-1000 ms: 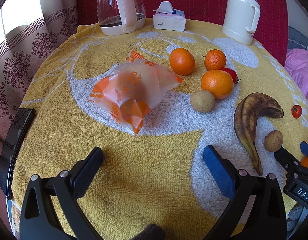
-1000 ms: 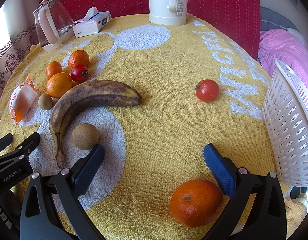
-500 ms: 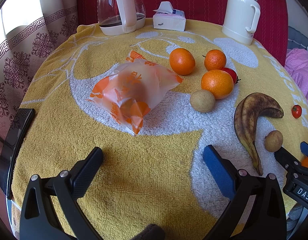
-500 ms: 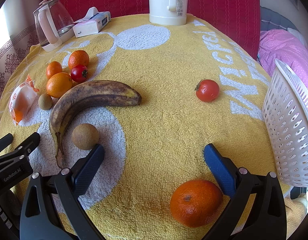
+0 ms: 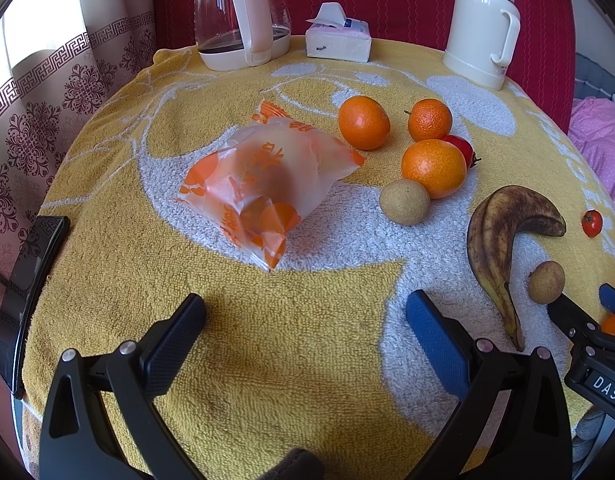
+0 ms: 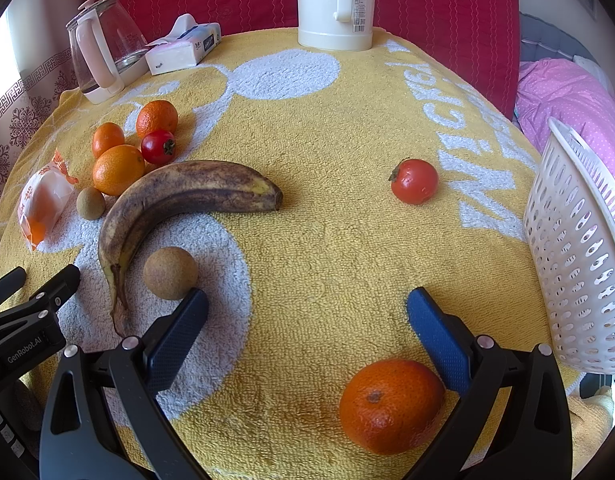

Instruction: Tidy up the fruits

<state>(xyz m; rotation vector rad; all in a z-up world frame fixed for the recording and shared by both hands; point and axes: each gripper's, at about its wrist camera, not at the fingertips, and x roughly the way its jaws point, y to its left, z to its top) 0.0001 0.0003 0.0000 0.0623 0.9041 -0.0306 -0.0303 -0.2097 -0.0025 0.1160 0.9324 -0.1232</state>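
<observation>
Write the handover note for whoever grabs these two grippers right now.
Left gripper: open, empty, hovering over bare towel short of the snack bag.
Right gripper: open, empty; one orange lies just below its blue finger.
Basket: at the right table edge; its inside is not visible.
Still on the towel: three oranges, banana, two tomatoes, two small brown fruits.
Done: no fruit visibly placed. Left: all of them.
</observation>
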